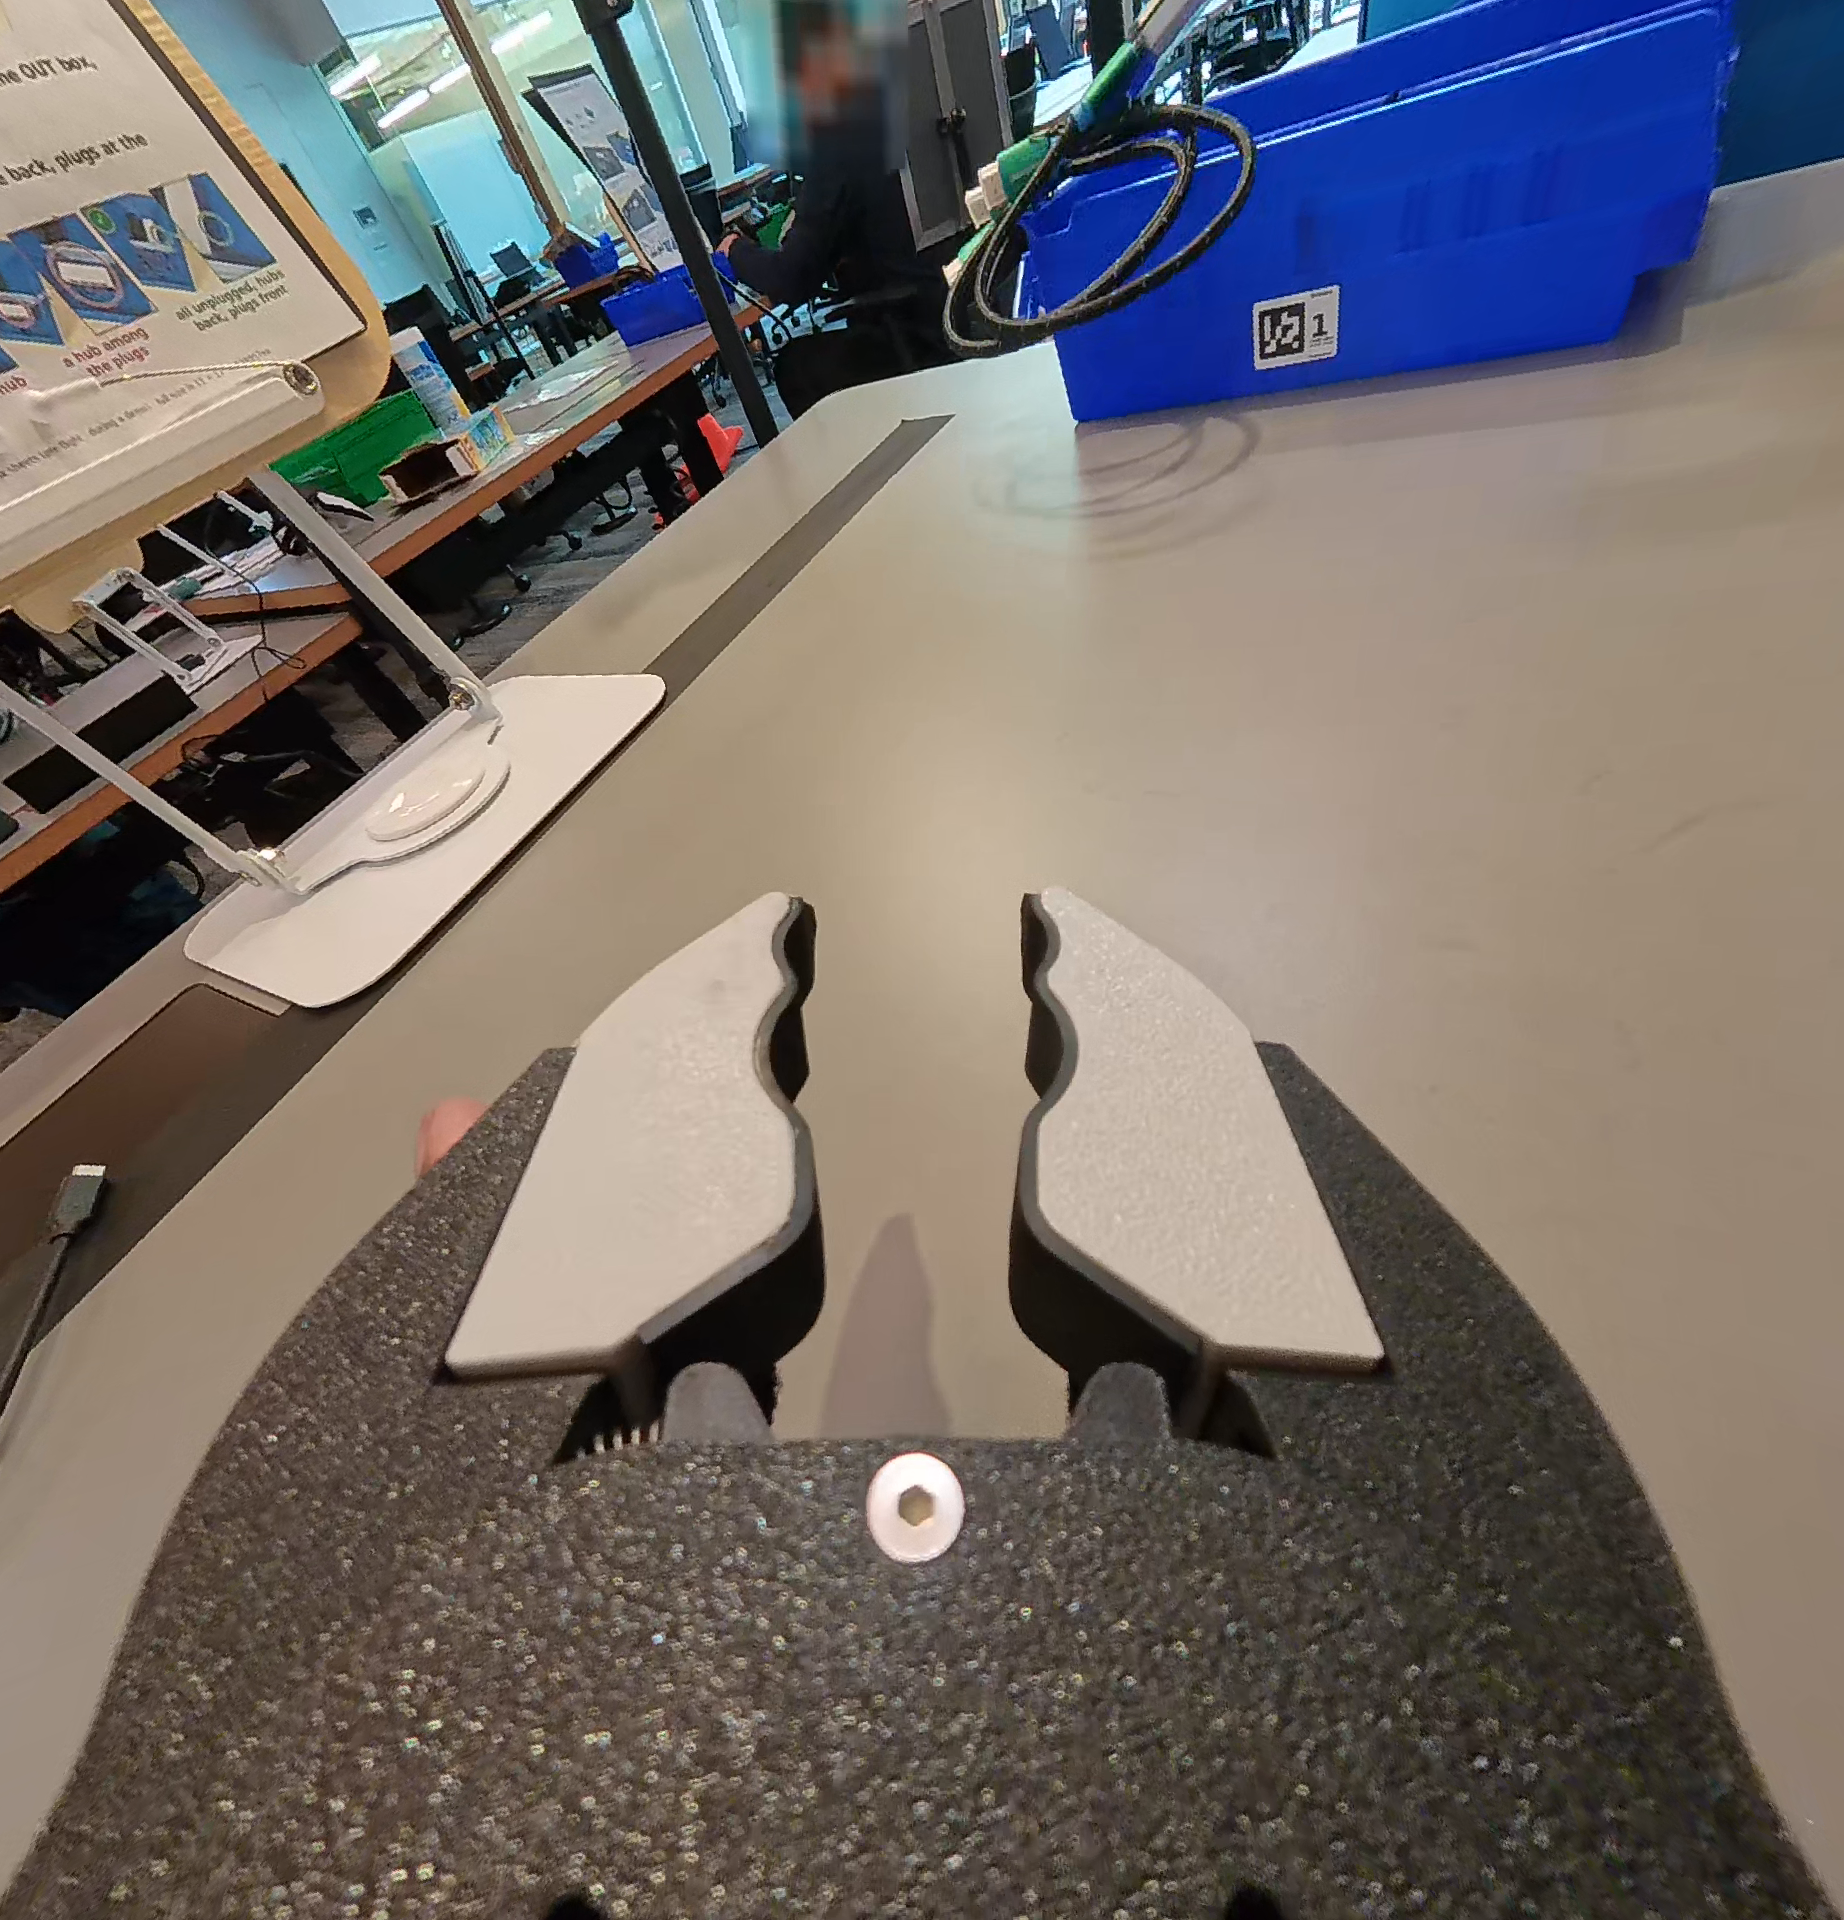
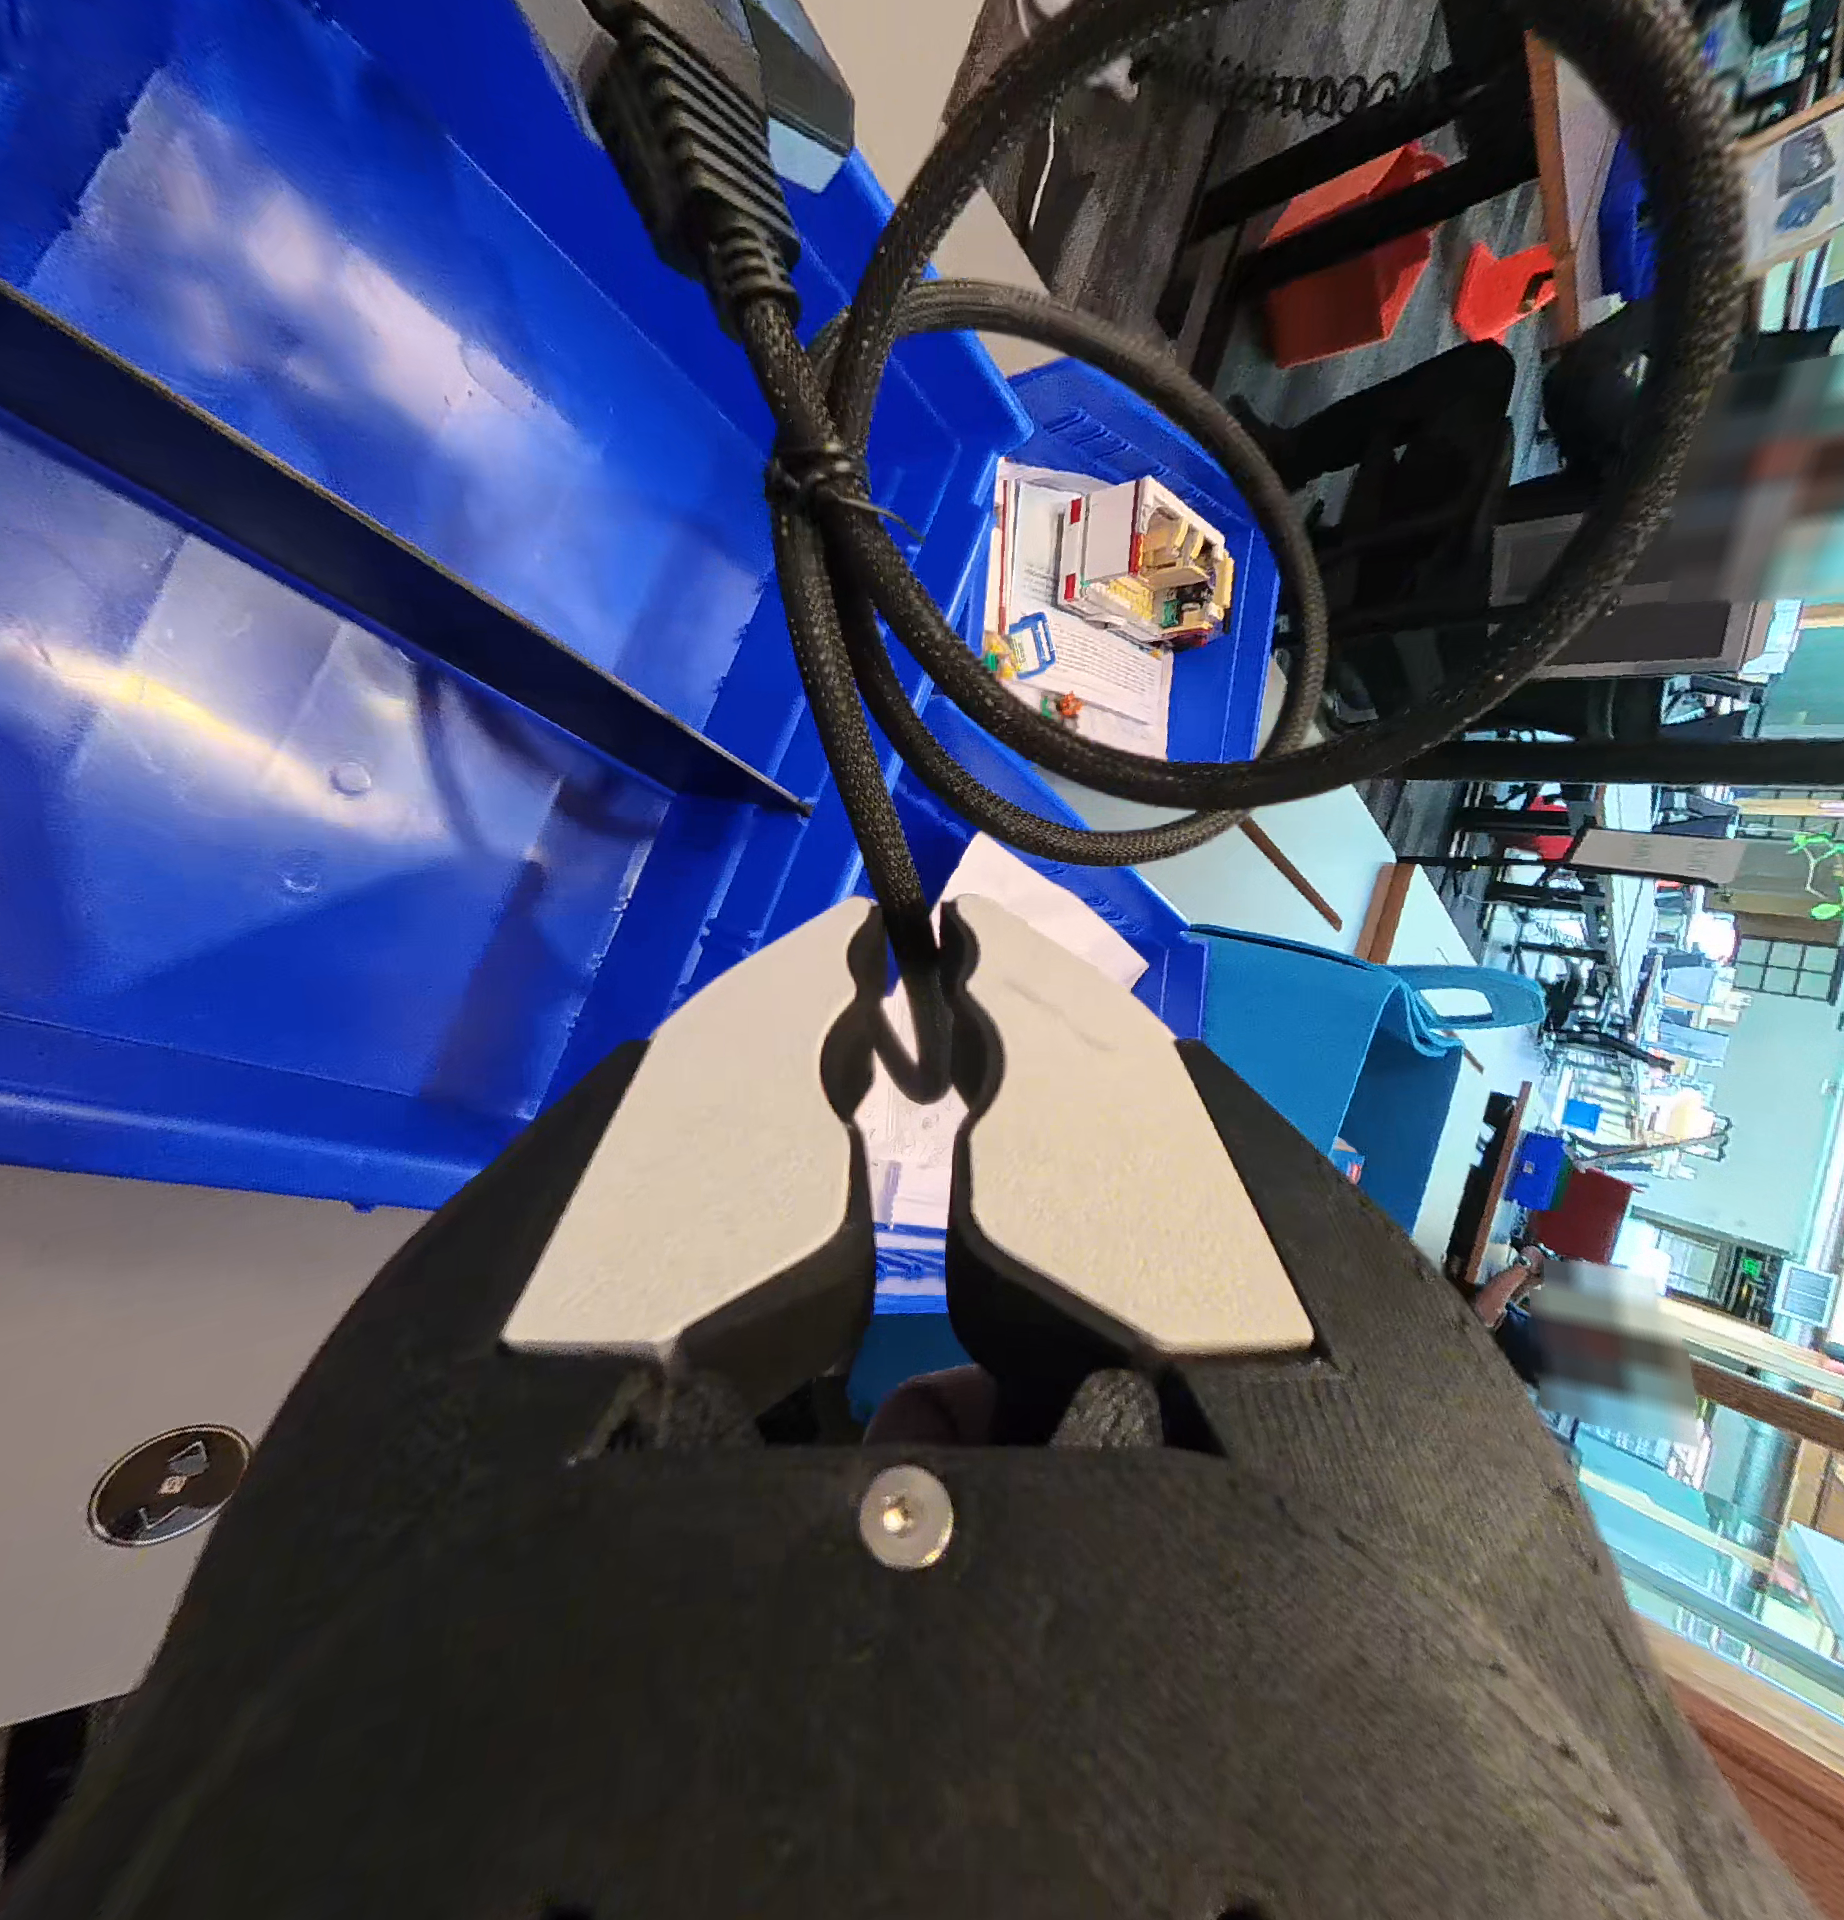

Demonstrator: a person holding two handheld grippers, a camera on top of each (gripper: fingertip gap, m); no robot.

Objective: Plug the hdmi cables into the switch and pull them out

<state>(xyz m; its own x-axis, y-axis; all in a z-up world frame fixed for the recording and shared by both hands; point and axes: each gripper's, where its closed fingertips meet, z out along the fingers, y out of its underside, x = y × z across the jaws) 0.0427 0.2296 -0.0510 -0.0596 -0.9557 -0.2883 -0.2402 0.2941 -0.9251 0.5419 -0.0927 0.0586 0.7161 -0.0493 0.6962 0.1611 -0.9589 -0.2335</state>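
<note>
Cable: black braided cable (image 2: pixel 1001 665), coiled in loops and bound with a thin tie, hanging in the air over the blue bin (image 2: pixel 305 644).
Right gripper: the right gripper (image 2: pixel 913 940) has its fingers pressed together on one strand of the cable, right at the tips; the rest of the coil dangles beyond.
Left gripper: the left gripper (image 1: pixel 918 920) hovers low over the grey worktop (image 1: pixel 1313 779), jaws spread, nothing between them.
Handling: judged light and limp; the braid looks grippy rather than slick, but loops will swing and sag. The moulded plug (image 2: pixel 689 135) is the stiff part. Best hold looks to be near the tie, where the strands bunch.
Near left edge: a white stand base (image 1: pixel 419 831) carrying an instruction board (image 1: pixel 118 260); a second, loose cable end (image 1: pixel 82 1195) at the nearest left edge.
Far edge: blue bin, with the coil seen beside its rim.
Count: two grippers, one coiled cable, one tie, one plug visible, one loose cable end, one stand; at least two blue bins in the right view.
</note>
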